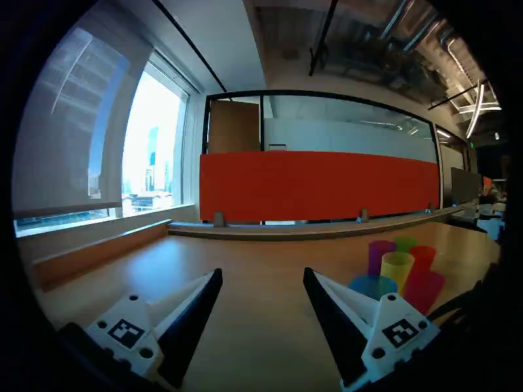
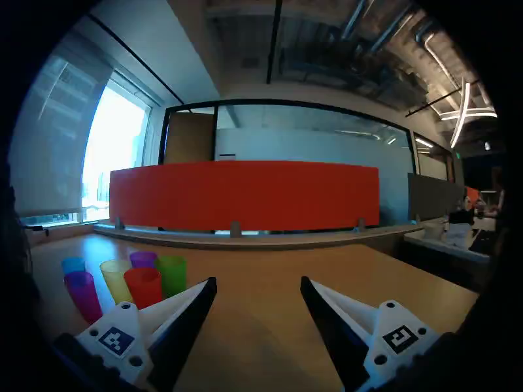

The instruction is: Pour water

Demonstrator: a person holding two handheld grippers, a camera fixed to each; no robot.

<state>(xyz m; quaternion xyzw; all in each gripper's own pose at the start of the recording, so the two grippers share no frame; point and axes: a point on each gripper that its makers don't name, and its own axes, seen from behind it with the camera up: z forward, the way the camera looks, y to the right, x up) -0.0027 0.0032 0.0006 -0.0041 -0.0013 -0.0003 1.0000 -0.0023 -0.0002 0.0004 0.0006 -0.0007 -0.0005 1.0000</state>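
Blown-out daylight from the window (image 1: 153,163) (fisheye-bent edges), dim ceiling (image 1: 366,46)

In the left gripper view the left gripper (image 1: 262,274) hides the lower part of the blue cup (image 1: 372,285), and the green cup (image 1: 406,244) peeks from behind the yellow cup (image 1: 397,264). In the right gripper view the right gripper (image 2: 257,281) covers the base of the red cup (image 2: 144,284).

Both views low over the wooden table (image 1: 261,261), facing the orange partition (image 1: 314,186); coloured cups (image 1: 400,273) shared.
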